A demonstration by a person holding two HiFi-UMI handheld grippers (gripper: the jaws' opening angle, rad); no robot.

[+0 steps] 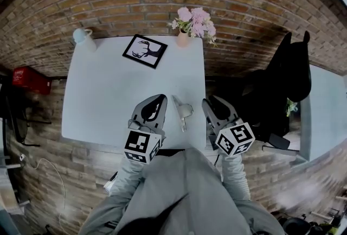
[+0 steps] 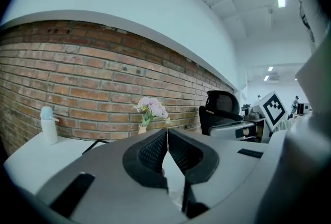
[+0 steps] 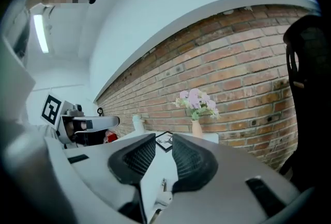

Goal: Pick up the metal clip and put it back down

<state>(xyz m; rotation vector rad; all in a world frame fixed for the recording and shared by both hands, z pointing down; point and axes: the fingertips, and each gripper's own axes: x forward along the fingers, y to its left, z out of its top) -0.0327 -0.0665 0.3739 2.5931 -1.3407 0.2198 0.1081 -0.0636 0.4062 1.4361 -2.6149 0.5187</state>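
Left hand-held gripper (image 2: 167, 132) pressed together; right hand-held gripper (image 3: 163, 138) slightly spread, empty, half hiding the metal clip (image 3: 163, 197).

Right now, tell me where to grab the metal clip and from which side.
Probably pinch the metal clip across its thin long sides near the wider middle, coming down from above with the right gripper. It lies flat on the table, lengthwise away from you, so jaws straddle it sideways.
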